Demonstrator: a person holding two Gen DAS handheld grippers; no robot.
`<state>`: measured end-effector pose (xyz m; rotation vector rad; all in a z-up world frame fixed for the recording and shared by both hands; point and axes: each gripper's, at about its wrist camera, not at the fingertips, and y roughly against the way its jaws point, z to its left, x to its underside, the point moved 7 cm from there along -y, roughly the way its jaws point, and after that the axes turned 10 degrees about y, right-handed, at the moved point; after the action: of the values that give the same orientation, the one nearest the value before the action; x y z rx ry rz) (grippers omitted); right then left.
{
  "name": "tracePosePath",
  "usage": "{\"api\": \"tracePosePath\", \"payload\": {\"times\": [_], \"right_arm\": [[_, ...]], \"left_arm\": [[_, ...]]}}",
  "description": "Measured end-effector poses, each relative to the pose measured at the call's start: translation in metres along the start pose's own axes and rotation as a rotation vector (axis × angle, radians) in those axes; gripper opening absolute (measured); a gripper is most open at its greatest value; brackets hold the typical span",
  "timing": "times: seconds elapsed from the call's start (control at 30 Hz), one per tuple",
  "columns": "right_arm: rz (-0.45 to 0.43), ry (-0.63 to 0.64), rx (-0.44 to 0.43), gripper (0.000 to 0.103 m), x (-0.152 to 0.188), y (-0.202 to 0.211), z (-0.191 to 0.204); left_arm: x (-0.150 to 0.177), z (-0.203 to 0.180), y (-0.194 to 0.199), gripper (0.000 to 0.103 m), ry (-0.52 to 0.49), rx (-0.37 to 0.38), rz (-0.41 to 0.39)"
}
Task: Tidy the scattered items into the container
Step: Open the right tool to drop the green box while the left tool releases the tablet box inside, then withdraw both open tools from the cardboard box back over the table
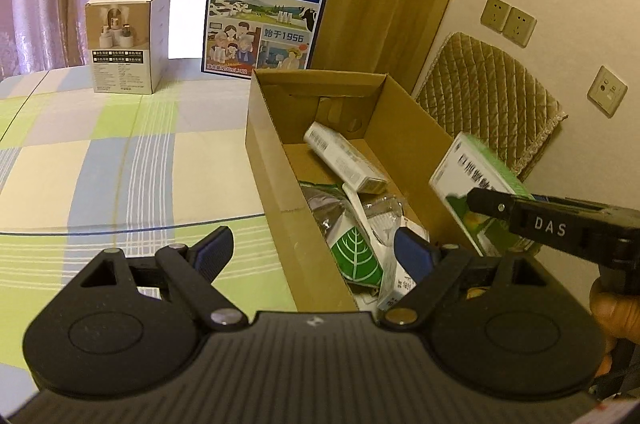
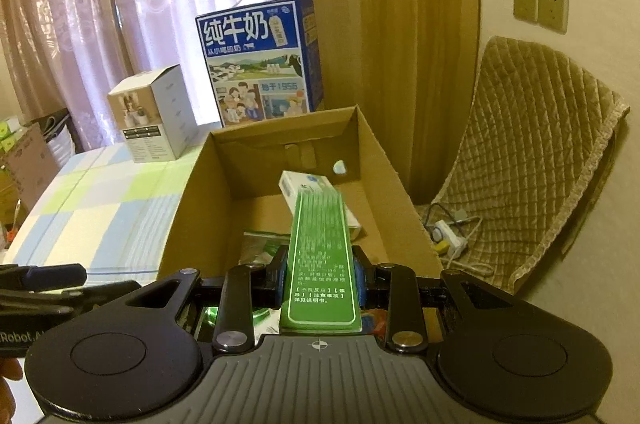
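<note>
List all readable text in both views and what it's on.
"纯牛奶", "从小喝的奶", "始于1956": blue milk carton.
"DAS": right tool.
"Robot.A", cut off: left tool.
"不良反应", "禁忌", "注意事项", "详见说明书": green medicine box.
Too small or blurred: white product box, packets in the cardboard box.

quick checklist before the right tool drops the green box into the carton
1. Grip: right tool shut on the green medicine box, pads on both sides: ok.
2. Position: box is over the open cardboard carton: ok.
3. Landing room: white box and leaf-print packet lie inside, with bare floor at the far end: ok.
4. Left tool open and empty, one finger over the carton's near end: not ok.
5. More loose items on the checked tablecloth: cannot tell.
</note>
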<state>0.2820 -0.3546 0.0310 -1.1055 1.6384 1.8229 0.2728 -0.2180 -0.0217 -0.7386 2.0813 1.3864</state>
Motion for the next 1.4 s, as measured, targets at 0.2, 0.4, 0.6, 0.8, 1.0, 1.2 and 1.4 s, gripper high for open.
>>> {"api": "tracePosePath", "payload": {"times": [0.2,0.4,0.6,0.8,1.0,1.2,1.4], "right_arm": [[-0.001,0.008,-0.002,0.028,-0.002,0.001,0.004],[0.0,0.01,-0.007,0.028,-0.005,-0.005,0.007],[-0.07,0.013,-0.05,0.028,-0.029,-0.016,0.012],[-0.101,0.007,-0.046,0.063,-0.039,-0.011,0.007],[-0.072,-0.008,-0.035,0.064,-0.011,0.008,0.004],[-0.045,-0.034,-0.022,0.081,0.017,0.038,0.004],[-0.027,-0.023,-0.011,0.101,0.029,0.075,0.012]], "left_arm": [[0.005,0.004,0.003,0.085,0.006,-0.006,0.007],[0.007,0.006,0.004,0.085,0.015,-0.002,0.011],[0.007,0.011,0.003,0.085,0.027,-0.006,0.013],[0.011,0.016,0.004,0.085,0.031,-0.017,0.02],[0.017,0.02,0.01,0.085,0.041,-0.023,0.022],[0.027,0.014,0.03,0.091,0.035,-0.037,0.019],[0.041,0.01,0.058,0.102,0.047,-0.075,-0.001]]}}
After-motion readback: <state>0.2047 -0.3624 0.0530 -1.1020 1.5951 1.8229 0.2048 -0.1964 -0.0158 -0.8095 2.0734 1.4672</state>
